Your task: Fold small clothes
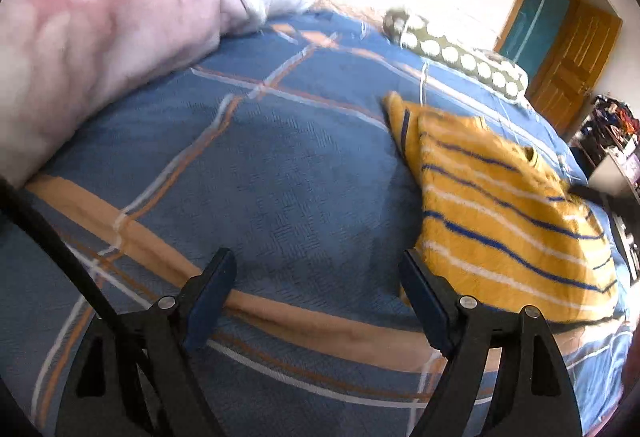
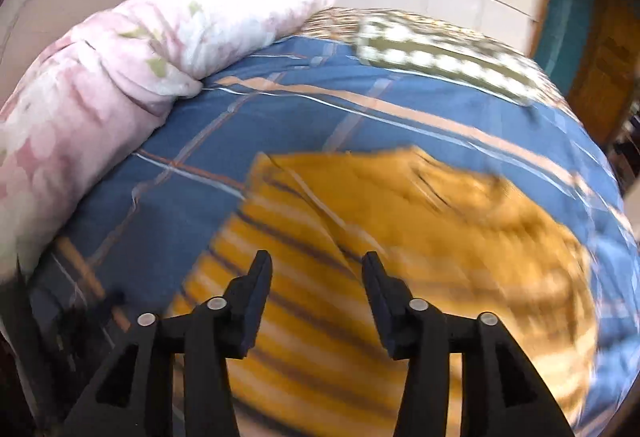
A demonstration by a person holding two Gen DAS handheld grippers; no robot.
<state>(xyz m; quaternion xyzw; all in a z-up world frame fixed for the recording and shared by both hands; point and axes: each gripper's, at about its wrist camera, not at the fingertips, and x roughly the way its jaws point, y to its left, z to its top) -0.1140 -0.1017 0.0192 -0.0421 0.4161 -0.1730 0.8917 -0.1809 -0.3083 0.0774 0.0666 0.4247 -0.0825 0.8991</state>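
A yellow sweater with blue and white stripes lies on a bed, on top of a blue bedspread that has orange and white lines. In the left wrist view the sweater looks partly folded, and it lies to the right of the left hand-held gripper. Its far right side runs into the round dark edge of the picture and is cut off. The left hand-held gripper has its jaws wide apart with nothing between them, just bare bedspread below. Its right finger is just beside the near edge of the sweater, but I cannot tell if it touches. In the right wrist view the sweater is very blurry, so its stripes smear and its folds are hard to make out. The right hand-held gripper is above the sweater with its jaws apart and nothing pinched in them. A pink flowery quilt, rolled up, lies along the left side of the bed in both views. A green pillow with white dots lies at the far end. Only the left wrist view shows a wooden door clearly and some cluttered things at the right edge, too small to tell what they are.
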